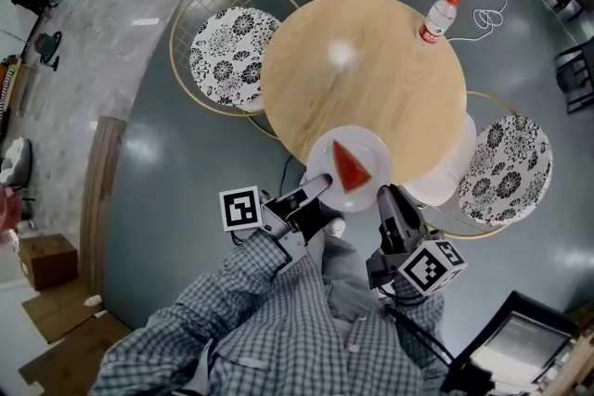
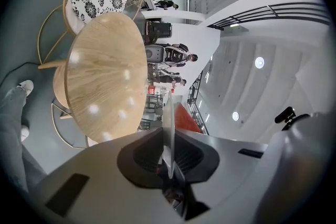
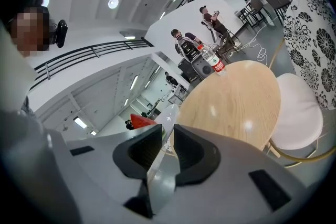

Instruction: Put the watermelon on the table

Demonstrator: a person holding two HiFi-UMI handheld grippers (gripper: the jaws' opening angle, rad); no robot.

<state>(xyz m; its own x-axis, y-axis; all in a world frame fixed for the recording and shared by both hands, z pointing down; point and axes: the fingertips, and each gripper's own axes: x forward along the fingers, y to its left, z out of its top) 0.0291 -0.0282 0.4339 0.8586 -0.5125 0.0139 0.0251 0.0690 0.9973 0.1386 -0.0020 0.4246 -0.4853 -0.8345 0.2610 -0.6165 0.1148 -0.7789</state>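
A red wedge of watermelon (image 1: 350, 165) lies on a white plate (image 1: 371, 142), which hangs over the near edge of the round wooden table (image 1: 371, 70). My left gripper (image 1: 316, 186) is shut on the plate's left rim and my right gripper (image 1: 387, 197) on its right rim. In the left gripper view the plate (image 2: 169, 113) runs edge-on between the closed jaws of the left gripper (image 2: 169, 132), with the watermelon (image 2: 185, 116) beyond. In the right gripper view the right gripper (image 3: 167, 132) pinches the plate (image 3: 169, 115), and the watermelon (image 3: 140, 121) shows past it.
A water bottle (image 1: 437, 18) with a red cap stands at the table's far right edge. Chairs with flower-patterned cushions stand at the left (image 1: 230, 56) and right (image 1: 507, 168). A white cable (image 1: 490, 12) trails on the floor beyond. Cardboard boxes (image 1: 46, 261) sit at the far left.
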